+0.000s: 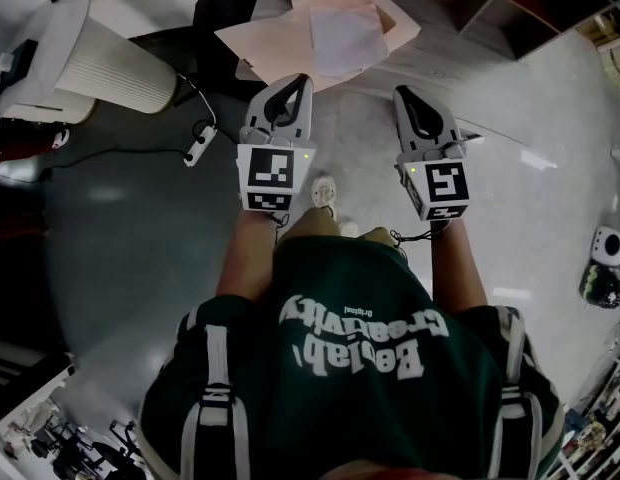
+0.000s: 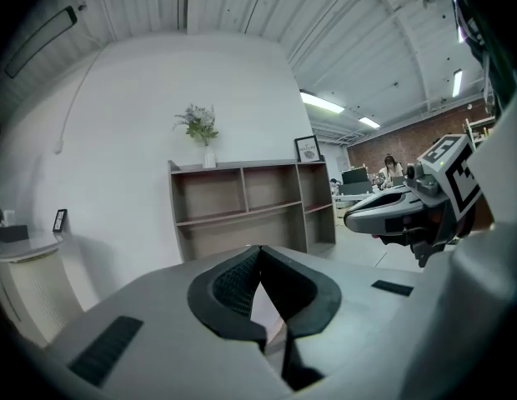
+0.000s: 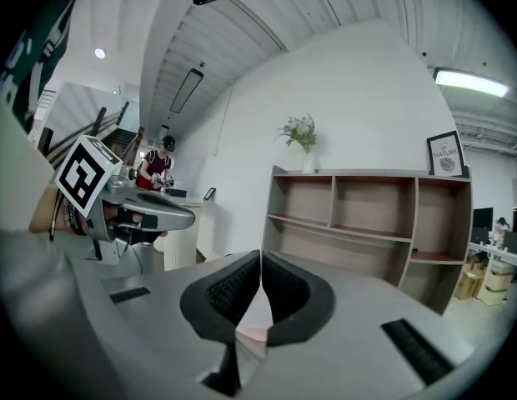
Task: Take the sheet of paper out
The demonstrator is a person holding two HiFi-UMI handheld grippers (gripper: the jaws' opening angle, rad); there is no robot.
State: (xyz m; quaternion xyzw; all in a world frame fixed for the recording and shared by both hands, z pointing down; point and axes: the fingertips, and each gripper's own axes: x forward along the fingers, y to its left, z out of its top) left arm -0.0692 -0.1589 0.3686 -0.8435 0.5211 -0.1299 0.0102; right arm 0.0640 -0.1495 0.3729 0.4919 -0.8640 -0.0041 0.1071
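Note:
A white sheet of paper (image 1: 345, 38) lies on an open pale pink folder (image 1: 275, 43) on the table (image 1: 440, 53) at the top of the head view. My left gripper (image 1: 294, 90) is held level in front of the person, its tips just short of the folder's near edge. My right gripper (image 1: 414, 98) hangs beside it, near the table's front edge. In the left gripper view the black pads (image 2: 233, 286) meet at the tip with nothing between them. The right gripper's pads (image 3: 229, 294) also touch, empty. Each gripper shows in the other's view.
A white ribbed cylinder (image 1: 110, 63) stands at the left with a power strip (image 1: 200, 146) and cable on the grey floor. A black bag (image 1: 225, 8) sits behind the table. An open shelf unit (image 2: 242, 207) lines the far wall. A person (image 3: 161, 163) stands far off.

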